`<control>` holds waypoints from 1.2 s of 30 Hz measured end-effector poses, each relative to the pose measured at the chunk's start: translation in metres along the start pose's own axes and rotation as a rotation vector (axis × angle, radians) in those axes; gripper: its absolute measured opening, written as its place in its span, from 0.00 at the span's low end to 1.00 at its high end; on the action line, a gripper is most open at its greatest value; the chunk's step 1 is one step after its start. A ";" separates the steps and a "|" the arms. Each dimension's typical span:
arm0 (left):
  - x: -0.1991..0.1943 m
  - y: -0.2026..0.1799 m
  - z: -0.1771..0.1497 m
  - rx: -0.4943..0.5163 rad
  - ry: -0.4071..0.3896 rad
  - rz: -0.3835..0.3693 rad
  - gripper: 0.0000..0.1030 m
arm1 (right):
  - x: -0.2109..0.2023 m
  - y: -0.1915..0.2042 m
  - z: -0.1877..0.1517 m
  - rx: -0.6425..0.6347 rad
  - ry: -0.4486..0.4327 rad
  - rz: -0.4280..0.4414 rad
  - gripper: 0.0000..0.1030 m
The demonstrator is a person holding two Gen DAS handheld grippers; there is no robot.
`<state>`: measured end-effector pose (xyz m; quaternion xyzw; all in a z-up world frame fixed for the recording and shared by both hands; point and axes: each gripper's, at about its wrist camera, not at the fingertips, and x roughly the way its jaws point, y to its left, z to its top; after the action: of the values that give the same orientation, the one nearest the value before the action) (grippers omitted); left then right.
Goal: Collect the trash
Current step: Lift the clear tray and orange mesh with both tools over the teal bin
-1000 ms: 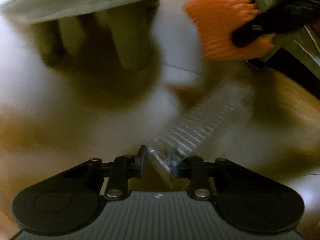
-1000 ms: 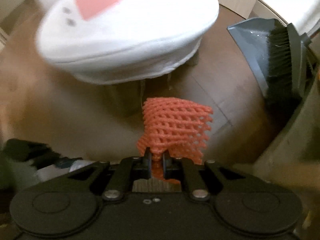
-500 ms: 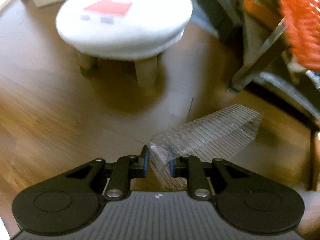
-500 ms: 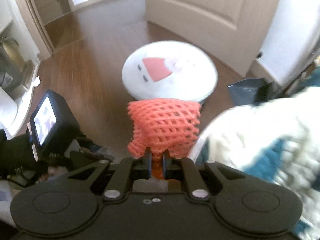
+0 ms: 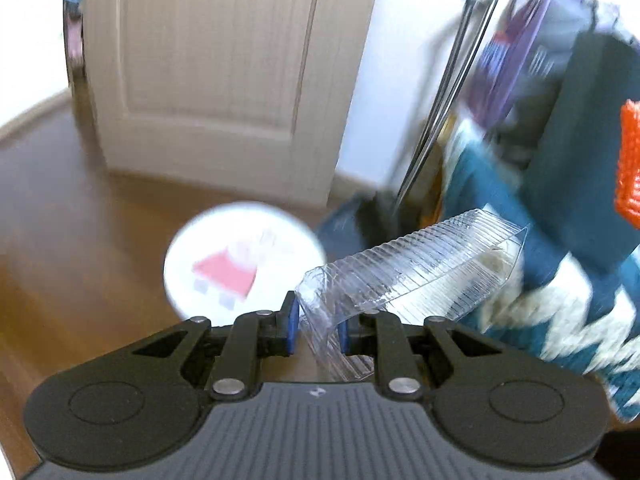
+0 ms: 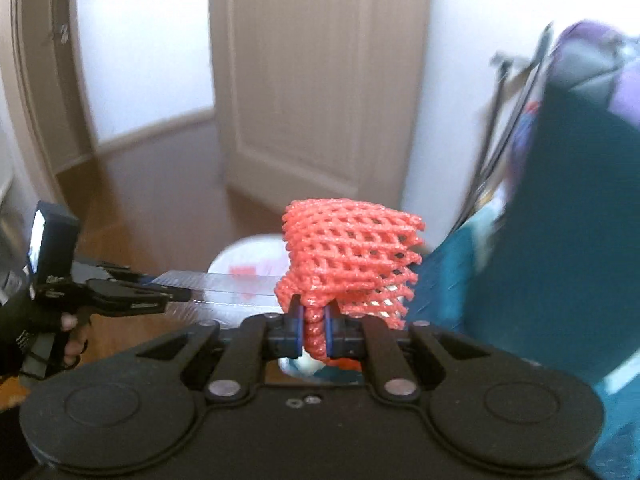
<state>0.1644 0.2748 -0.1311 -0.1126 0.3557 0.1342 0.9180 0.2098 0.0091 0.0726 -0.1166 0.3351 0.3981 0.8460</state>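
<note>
Up we come with both hands: a second ago the round white stool filled our views from close by, and now it sits small and low on the wooden floor (image 5: 60,220) with the cream door (image 5: 216,80) standing tall behind it.

On the left, our left tongs (image 5: 316,326) are clamped on a clear ribbed plastic tray (image 5: 404,268). We pinch it by its crumpled near end, blue pads (image 5: 294,326) on either side, and the rest juts out to the right and away from us, in the air and off the floor. From the right wrist view we see the same left tongs (image 6: 188,296) out at the left edge, a gloved hand (image 6: 44,332) wrapped round the handle and the clear tray (image 6: 236,286) sticking out level.

Moving to the middle, the white stool (image 5: 240,260) shows its pink and red picture, blurred, just beyond the tray's near end.

Over to the right, our right tongs (image 6: 316,330) are squeezed together on a bunched tail of orange foam netting (image 6: 352,264), and the mesh sleeve stands up open above the pads. In the left wrist view that orange netting (image 5: 630,160) peeks in at the right edge. Right of it all hangs teal fabric (image 6: 560,240) with a pale pattern, too blurred to name further.
</note>
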 end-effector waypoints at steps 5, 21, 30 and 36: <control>-0.065 -0.038 0.047 0.034 -0.136 -0.055 0.18 | -0.067 -0.028 0.023 0.025 -0.126 -0.099 0.09; -0.163 -0.228 0.205 0.241 -0.375 -0.151 0.18 | -0.118 -0.154 0.079 0.198 -0.220 -0.277 0.09; -0.133 -0.325 0.230 0.414 -0.338 -0.082 0.19 | -0.088 -0.197 0.073 0.222 -0.147 -0.285 0.09; -0.083 -0.359 0.237 0.458 -0.259 -0.037 0.18 | -0.064 -0.209 0.067 0.211 -0.085 -0.267 0.10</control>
<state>0.3706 -0.0039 0.1367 0.1097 0.2542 0.0466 0.9598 0.3698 -0.1350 0.1507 -0.0537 0.3207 0.2492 0.9122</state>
